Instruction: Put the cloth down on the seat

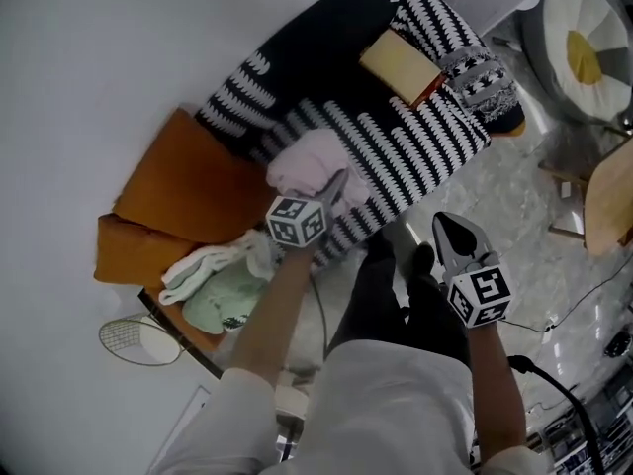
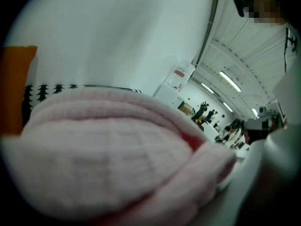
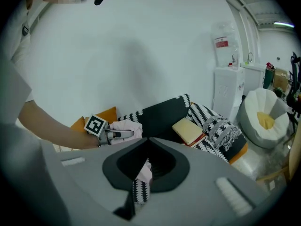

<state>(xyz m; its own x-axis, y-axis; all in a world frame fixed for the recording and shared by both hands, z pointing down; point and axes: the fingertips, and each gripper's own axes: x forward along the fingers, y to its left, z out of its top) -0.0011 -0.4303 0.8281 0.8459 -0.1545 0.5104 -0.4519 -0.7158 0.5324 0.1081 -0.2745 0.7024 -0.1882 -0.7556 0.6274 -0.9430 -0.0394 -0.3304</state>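
Pale pink cloth (waffle-textured) bunched in left gripper.

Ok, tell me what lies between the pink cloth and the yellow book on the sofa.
Only the black-and-white throw covering the seat lies between the pink cloth and the yellow book; the head view shows it.

White wall occupied ten o'clock. Glossy pale floor lay at three o'clock. Round white chair stood at two o'clock. Ceiling strip lights were lit.

Bright, even indoor light; ceiling strip lamps; fisheye bending, dark corners; pink cloth out of focus
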